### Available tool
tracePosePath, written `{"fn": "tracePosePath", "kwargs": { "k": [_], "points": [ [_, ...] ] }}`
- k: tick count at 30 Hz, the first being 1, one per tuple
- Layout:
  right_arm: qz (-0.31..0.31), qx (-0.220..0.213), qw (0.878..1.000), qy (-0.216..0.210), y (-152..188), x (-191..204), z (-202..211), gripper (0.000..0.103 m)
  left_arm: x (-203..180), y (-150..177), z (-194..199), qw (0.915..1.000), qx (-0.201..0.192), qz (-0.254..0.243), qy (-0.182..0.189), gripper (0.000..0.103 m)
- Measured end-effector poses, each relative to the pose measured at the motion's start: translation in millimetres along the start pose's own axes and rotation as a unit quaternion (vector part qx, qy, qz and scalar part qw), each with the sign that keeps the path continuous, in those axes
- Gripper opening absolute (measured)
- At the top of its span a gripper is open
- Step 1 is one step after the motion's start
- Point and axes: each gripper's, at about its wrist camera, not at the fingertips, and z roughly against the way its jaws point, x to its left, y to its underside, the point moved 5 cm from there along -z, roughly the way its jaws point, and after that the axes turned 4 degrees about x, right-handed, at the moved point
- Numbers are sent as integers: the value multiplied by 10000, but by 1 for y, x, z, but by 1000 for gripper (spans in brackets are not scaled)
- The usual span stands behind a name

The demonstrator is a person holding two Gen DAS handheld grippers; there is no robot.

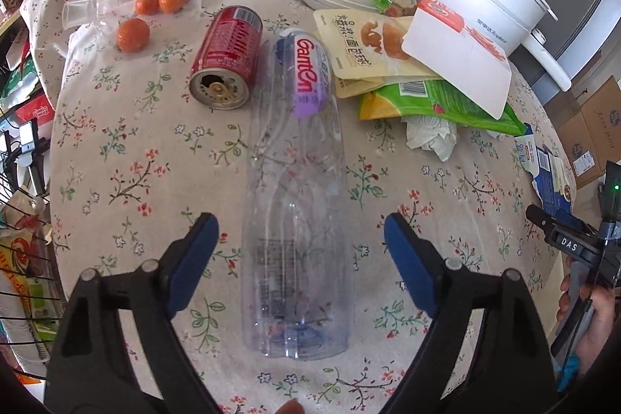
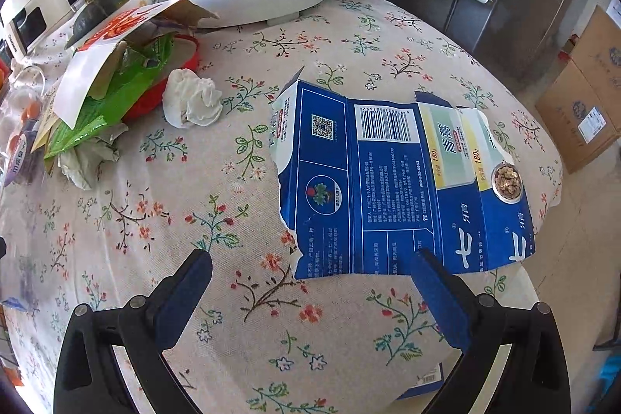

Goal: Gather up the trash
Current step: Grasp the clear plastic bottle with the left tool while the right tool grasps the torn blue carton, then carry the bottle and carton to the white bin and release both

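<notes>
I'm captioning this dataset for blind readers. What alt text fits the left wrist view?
The open left gripper straddles a clear empty plastic bottle lying on a floral tablecloth. Beside the bottle lies a red drink can; farther right sits a pile of snack wrappers.

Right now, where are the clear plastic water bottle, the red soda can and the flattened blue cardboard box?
Clear plastic water bottle (image 1: 297,204): left wrist view, mid-body.
Red soda can (image 1: 229,53): left wrist view, on its side wall.
Flattened blue cardboard box (image 2: 392,196): right wrist view, centre printed panel.
</notes>
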Motion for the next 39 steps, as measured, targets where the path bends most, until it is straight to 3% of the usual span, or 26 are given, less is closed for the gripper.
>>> {"fn": "tracePosePath", "kwargs": {
  "k": [5, 13, 19, 21, 24, 32, 39],
  "points": [
    [-209, -17, 9997, 155, -12, -6, -15, 103, 6, 0, -13, 9994, 164, 228, 222, 65],
    [-419, -156, 9990, 101, -22, -24, -21, 99, 8, 1, -8, 9987, 182, 327, 335, 63],
    [-216, -143, 9997, -8, -24, -26, -13, 66, 16, 4, 8, 9987, 26, 341, 385, 62],
    [-21, -145, 9999, -21, -21, -20, -7, 43, 17, 6, 13, 9987, -18, 341, 374, 62],
    [293, -188, 9993, 141, -17, -12, 2, 25, 19, 10, 20, 9986, -60, 337, 412, 62],
    [184, -451, 9988, 21, -10, -26, 35, 11, 26, 20, 46, 9978, -275, 322, 513, 62],
    [129, -717, 9951, -666, -5, -18, 78, 9, 24, 30, 62, 9970, -327, 262, 656, 62]
  ]
}}
